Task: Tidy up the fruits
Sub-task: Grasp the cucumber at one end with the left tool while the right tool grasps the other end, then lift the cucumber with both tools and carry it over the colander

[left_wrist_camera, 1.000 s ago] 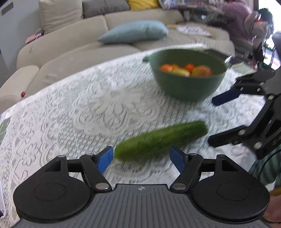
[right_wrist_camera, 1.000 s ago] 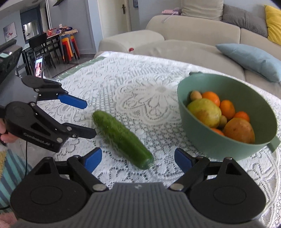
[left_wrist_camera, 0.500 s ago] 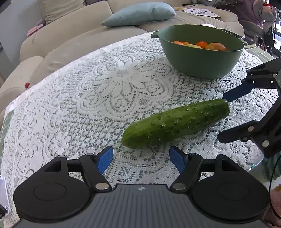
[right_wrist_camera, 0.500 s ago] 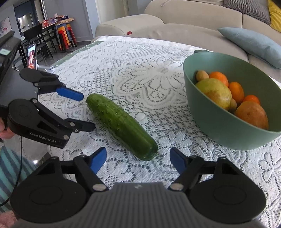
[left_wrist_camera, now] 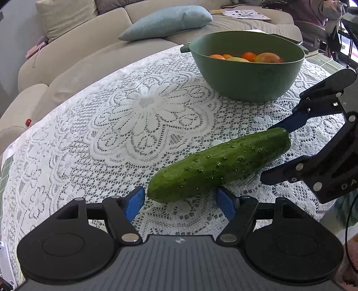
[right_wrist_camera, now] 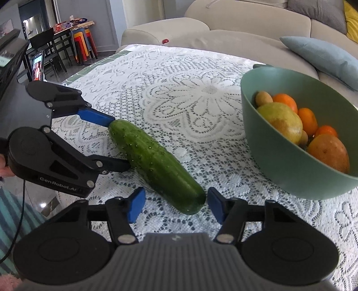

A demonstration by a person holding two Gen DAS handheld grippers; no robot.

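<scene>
A bumpy green cucumber point(left_wrist_camera: 220, 163) lies on the lace tablecloth point(left_wrist_camera: 138, 116), in front of a green bowl point(left_wrist_camera: 246, 82) holding oranges and other fruit. My left gripper point(left_wrist_camera: 179, 201) is open, and the cucumber's near end sits between its blue pads point(left_wrist_camera: 134, 202). In the right wrist view, the same cucumber point(right_wrist_camera: 156, 165) runs from my left gripper point(right_wrist_camera: 119, 144) down to my right gripper point(right_wrist_camera: 175, 206). The right jaws are closing around the other end; the right-hand pad point(right_wrist_camera: 214, 207) is almost at the skin, and a gap shows on the left. The bowl point(right_wrist_camera: 279, 165) stands to the right.
A beige sofa point(left_wrist_camera: 73, 53) with a blue cushion point(left_wrist_camera: 167, 21) runs behind the table. Dark chairs and stacked stools point(right_wrist_camera: 82, 44) stand far left in the right wrist view. A striped sleeve point(right_wrist_camera: 13, 215) is at the table's near edge.
Both grippers have come in lower and closer, so each now straddles one end of the cucumber. The right jaws have narrowed. The cucumber and bowl have not moved.
</scene>
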